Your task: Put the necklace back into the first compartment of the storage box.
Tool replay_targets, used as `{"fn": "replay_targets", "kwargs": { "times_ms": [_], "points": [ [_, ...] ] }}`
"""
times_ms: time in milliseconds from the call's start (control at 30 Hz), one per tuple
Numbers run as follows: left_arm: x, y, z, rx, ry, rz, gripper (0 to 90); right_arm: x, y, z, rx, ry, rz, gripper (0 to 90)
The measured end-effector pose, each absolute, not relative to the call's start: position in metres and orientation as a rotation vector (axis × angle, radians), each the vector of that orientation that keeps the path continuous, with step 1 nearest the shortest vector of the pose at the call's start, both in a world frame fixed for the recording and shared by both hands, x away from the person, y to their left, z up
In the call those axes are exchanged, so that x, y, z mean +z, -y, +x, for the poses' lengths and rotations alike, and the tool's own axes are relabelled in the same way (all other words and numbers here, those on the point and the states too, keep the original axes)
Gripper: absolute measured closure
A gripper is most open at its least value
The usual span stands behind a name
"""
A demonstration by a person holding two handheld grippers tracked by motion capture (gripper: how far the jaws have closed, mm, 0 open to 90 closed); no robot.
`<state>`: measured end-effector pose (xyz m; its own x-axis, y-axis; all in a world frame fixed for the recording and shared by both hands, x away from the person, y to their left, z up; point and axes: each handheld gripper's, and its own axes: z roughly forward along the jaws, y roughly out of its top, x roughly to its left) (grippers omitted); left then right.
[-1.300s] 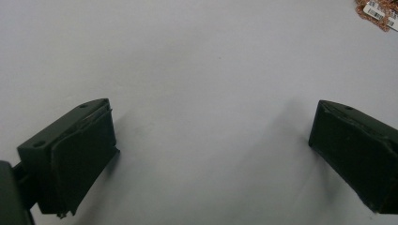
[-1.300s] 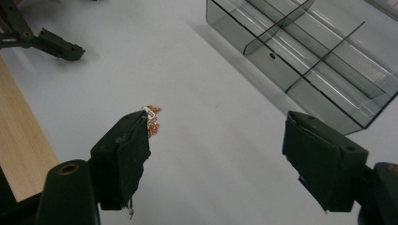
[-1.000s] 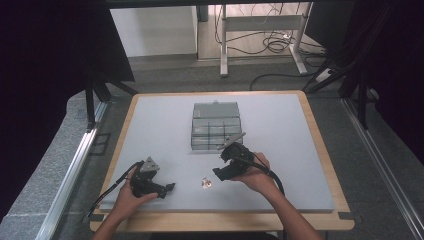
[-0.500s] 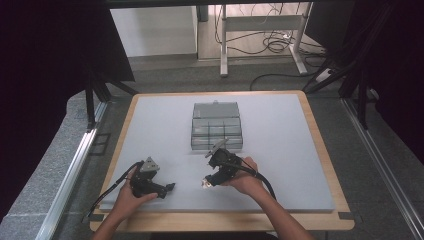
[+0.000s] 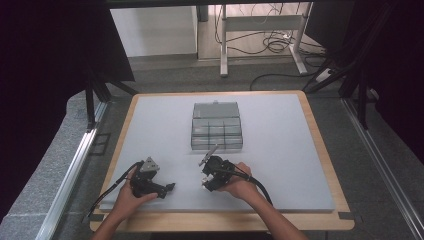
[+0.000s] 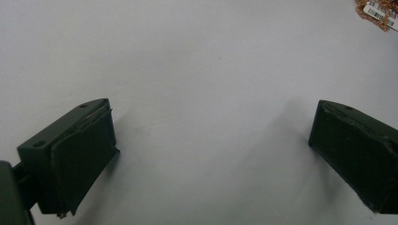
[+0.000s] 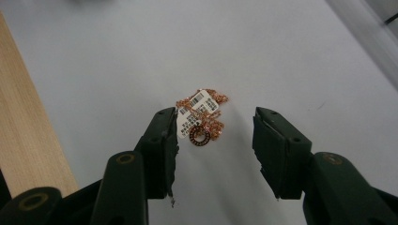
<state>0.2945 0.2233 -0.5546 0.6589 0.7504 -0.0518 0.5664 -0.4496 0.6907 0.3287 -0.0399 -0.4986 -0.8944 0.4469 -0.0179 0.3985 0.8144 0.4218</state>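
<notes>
Table: grey mat, compartment box at centre, nothing seen inside.
Left gripper: jaws wide, nothing between, resting.
Right gripper: jaws just been closing, not yet gripping.
Necklace: rose-gold chain with 2 tags, on mat against one jaw, still to lift.

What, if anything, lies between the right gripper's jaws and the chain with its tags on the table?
Nothing visible does. In the right gripper view the right gripper has just been closing, its jaws apart on either side of the rose-gold chain, which lies on the bare grey table; the pads do not yet press it.
</notes>
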Motion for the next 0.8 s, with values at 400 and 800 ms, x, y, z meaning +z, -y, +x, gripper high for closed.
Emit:
{"fn": "replay_targets", "kwargs": {
  "times_ms": [400,800],
  "points": [
    [-0.5545,-0.2234,0.2946,0.341,-1.014,2.180,0.8,-0.5082,0.0321,0.3271,0.583,-2.883,0.658,59.6],
    [-0.5546,-0.2233,0.2946,0.342,-1.014,2.180,0.8,-0.5075,0.0307,0.3265,0.567,-2.900,0.673,77.5]
  ]
}}
